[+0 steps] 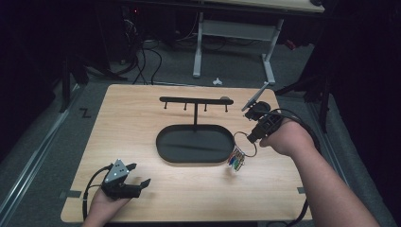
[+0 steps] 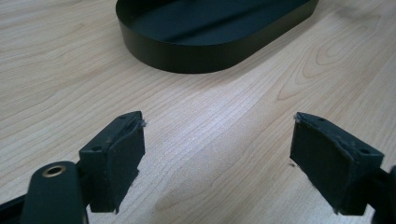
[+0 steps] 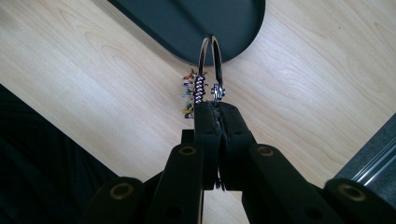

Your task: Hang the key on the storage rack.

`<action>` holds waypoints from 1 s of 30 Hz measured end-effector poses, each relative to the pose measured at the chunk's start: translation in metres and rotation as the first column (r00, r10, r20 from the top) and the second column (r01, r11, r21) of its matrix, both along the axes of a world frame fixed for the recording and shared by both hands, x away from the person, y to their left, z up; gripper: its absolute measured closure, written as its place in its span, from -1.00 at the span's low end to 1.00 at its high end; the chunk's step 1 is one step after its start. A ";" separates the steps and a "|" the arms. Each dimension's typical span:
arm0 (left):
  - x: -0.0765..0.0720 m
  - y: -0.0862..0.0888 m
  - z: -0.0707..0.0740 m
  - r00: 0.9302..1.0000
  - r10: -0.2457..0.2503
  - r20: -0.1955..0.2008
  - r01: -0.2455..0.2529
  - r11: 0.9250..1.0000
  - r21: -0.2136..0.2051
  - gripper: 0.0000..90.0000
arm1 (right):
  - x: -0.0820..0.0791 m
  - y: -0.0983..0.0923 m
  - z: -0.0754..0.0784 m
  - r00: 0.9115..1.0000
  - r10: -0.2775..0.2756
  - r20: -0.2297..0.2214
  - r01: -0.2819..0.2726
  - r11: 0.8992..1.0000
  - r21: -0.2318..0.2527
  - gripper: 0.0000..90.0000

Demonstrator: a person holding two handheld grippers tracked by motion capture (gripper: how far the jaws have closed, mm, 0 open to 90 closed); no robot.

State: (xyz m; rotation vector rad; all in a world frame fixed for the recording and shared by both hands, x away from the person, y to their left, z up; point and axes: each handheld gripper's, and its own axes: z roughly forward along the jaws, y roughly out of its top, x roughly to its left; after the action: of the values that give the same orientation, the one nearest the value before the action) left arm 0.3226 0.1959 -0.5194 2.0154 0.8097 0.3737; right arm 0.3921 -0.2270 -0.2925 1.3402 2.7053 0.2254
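Observation:
A metal key ring (image 1: 246,143) with small coloured charms (image 1: 236,160) hanging from it is held above the table, just right of the black stand's oval tray (image 1: 165,142). My right gripper (image 1: 251,137) is shut on the ring. In the right gripper view its jaws (image 3: 218,106) pinch the ring (image 3: 211,51), and the charms (image 3: 189,95) dangle to the left over the wood. The stand's hook bar (image 1: 196,100) rises behind the tray on a thin post. My left gripper (image 1: 138,174) rests near the front left corner, open with nothing in it (image 2: 218,119).
The wooden table (image 1: 142,123) ends close behind the stand and just right of my right hand. The tray wall (image 2: 210,51) lies ahead of the left gripper. Desk legs and cables stand on the floor beyond the table.

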 end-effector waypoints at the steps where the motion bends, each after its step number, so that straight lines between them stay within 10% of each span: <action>1: 0.000 0.000 0.000 1.000 0.000 0.000 0.000 1.000 0.000 -0.59 | 0.001 0.000 0.001 1.000 0.002 0.001 -0.002 1.000 -0.003 0.95; 30: 0.000 0.002 0.000 1.000 0.005 0.000 -0.005 1.000 -0.002 -0.58 | 0.035 0.022 0.019 1.000 0.021 0.019 -0.020 1.000 -0.004 0.96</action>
State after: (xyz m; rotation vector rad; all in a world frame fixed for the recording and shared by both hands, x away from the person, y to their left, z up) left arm 0.3228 0.1983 -0.5196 2.0120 0.8149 0.3753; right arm 0.4275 -0.2053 -0.2739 1.3030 2.7034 0.2337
